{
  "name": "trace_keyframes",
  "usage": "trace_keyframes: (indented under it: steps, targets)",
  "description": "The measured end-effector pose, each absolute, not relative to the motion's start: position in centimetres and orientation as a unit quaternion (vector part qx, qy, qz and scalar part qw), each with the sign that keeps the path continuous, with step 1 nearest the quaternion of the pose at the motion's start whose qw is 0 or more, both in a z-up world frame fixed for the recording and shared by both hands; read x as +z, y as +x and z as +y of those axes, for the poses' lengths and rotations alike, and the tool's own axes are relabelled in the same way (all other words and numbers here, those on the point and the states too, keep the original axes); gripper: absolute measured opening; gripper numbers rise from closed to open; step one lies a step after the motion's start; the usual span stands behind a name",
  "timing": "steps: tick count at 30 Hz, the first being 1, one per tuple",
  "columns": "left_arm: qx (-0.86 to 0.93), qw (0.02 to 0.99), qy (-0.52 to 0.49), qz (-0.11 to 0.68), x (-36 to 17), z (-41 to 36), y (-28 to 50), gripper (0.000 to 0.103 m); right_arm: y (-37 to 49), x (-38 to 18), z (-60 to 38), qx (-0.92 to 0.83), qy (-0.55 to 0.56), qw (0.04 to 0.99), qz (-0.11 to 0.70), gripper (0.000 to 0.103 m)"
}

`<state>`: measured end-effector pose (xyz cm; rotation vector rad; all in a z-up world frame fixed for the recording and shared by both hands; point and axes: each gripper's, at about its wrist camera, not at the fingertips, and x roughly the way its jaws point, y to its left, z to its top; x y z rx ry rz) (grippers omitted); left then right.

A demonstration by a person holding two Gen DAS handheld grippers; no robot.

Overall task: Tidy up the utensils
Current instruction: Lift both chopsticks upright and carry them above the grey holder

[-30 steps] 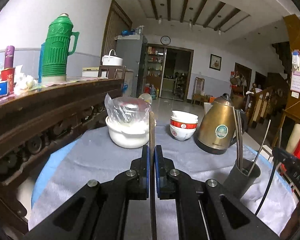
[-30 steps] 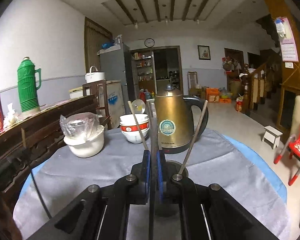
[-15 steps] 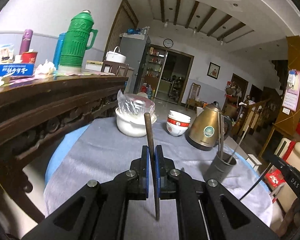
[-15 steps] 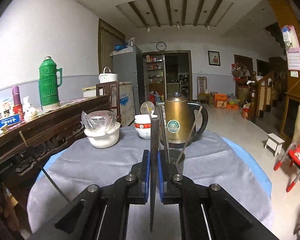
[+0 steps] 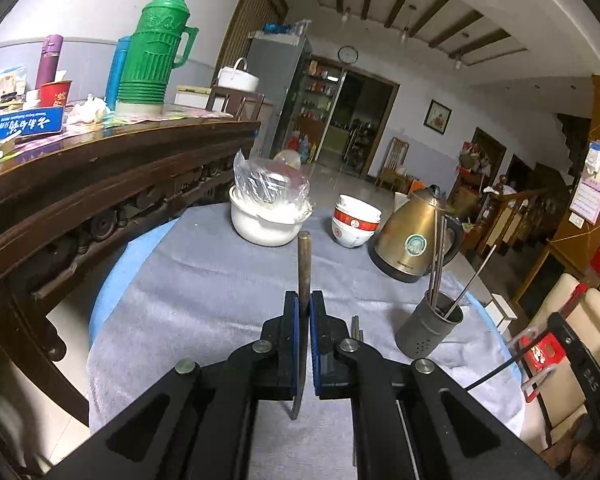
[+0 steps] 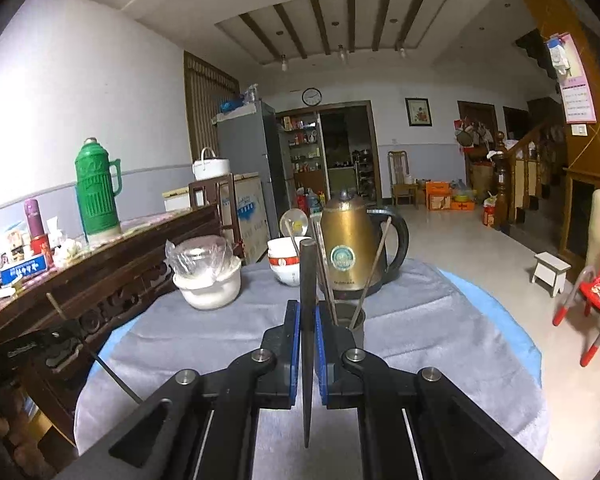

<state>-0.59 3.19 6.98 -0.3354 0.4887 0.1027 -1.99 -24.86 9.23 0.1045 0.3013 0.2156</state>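
My left gripper point(image 5: 304, 312) is shut on a thin dark chopstick point(image 5: 303, 264) that stands upright between the pads, above the grey cloth. My right gripper point(image 6: 308, 320) is shut on another dark chopstick point(image 6: 308, 280), also upright. A grey perforated utensil holder point(image 5: 430, 330) with several metal chopsticks stands on the cloth to the right of the left gripper; in the right wrist view it point(image 6: 352, 326) sits just beyond the right fingers. A loose chopstick point(image 5: 356, 326) lies on the cloth by the left gripper.
A gold kettle point(image 5: 414, 240), stacked red-and-white bowls point(image 5: 354, 226) and a white bowl with a plastic bag point(image 5: 266, 220) stand at the far side of the round table point(image 5: 188, 280). A dark wooden sideboard point(image 5: 100, 168) with a green thermos point(image 5: 152, 52) is at left.
Both grippers have pulled back and risen from the table, each still holding its chopstick. The holder and kettle now look farther away in both views.
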Motion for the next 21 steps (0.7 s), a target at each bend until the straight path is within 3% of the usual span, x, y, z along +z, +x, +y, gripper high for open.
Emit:
trace_keyframes:
  steps: [21]
  targets:
    - [0.018, 0.958, -0.14, 0.25, 11.8, -1.0, 1.9, 0.005, -2.7, 12.9, -27.3, 0.112, 0.084, 0.982, 0.126, 0.008]
